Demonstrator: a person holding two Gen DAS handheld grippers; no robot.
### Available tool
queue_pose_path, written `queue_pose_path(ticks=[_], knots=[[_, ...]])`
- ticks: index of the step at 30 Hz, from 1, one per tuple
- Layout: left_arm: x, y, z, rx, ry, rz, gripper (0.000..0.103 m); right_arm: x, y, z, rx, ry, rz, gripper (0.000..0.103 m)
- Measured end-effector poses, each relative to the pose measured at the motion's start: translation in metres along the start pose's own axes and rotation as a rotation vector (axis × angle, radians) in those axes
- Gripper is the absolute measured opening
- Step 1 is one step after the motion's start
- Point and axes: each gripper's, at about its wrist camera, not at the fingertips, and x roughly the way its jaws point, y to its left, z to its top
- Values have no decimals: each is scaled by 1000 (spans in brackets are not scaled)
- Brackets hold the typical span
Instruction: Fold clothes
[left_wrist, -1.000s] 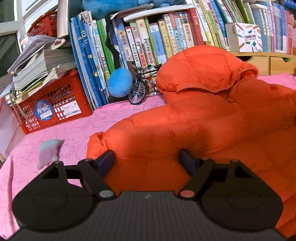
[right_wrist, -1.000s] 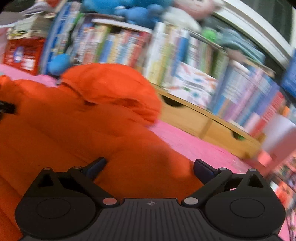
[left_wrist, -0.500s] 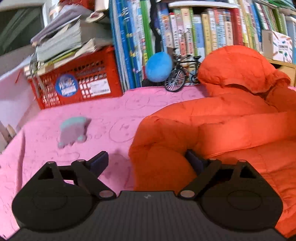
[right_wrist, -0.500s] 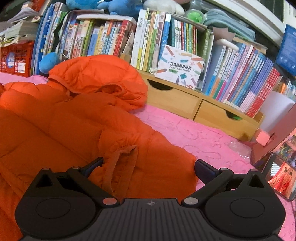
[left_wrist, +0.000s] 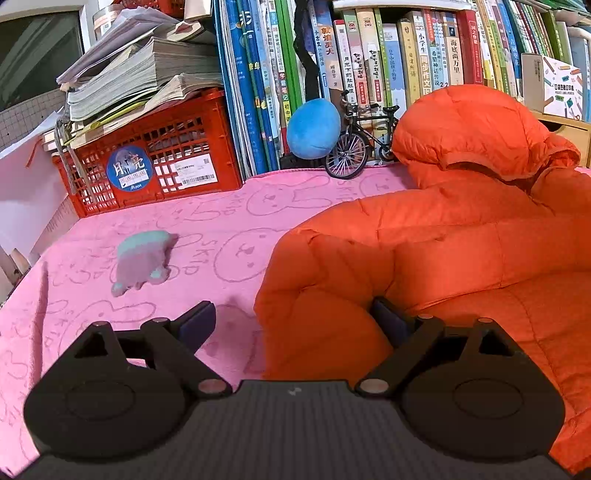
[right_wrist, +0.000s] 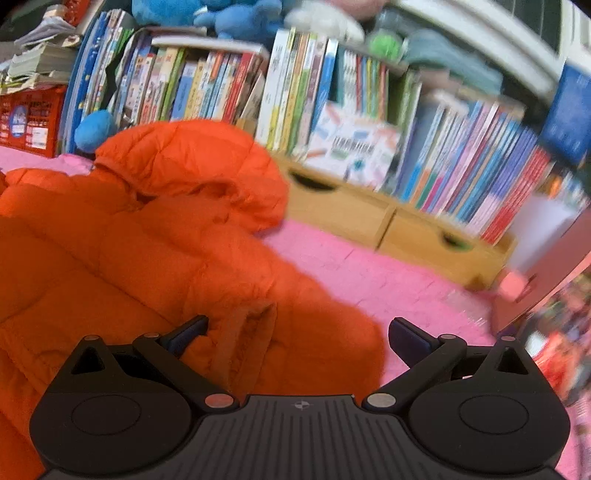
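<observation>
The puffy orange jacket (left_wrist: 461, 258) lies spread, hood toward the books (left_wrist: 369, 66), length seemingly running away from them. Left gripper (left_wrist: 293, 321) and right gripper (right_wrist: 295, 334) gape wide, holding nothing.

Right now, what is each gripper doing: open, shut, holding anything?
Left gripper: open, having just widened; orange jacket edge sits between its fingers, ungripped.
Right gripper: open, over the jacket's sleeve cuff, holding nothing.

Orange jacket (left_wrist: 461, 258), bunny-print pink cloth (left_wrist: 221, 221)
</observation>
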Motion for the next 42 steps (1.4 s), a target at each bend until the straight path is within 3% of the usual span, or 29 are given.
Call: queue_pose_path(ticks=[4, 9, 12, 16, 21, 34, 42], knots=[[0, 0, 0, -1, 1, -1, 93, -34, 24, 29, -44, -139, -16, 103], [0, 1, 0, -2, 1, -3, 93, -53, 94, 59, -186, -262, 113, 103], [0, 0, 0, 4, 0, 4, 93, -42, 144, 64, -264, -239, 206, 103], [0, -2, 0, 14, -2, 16, 94, -22, 180, 53, -317, -176, 237, 103], [0, -1, 0, 14, 0, 17, 96, -7, 153, 48, -237, -117, 269, 103], [0, -1, 0, 17, 2, 22, 101, 2, 50, 3, -135, -23, 71, 103], [0, -2, 0, 16, 4, 20, 102, -4, -5, -21, 6, 60, 23, 103]])
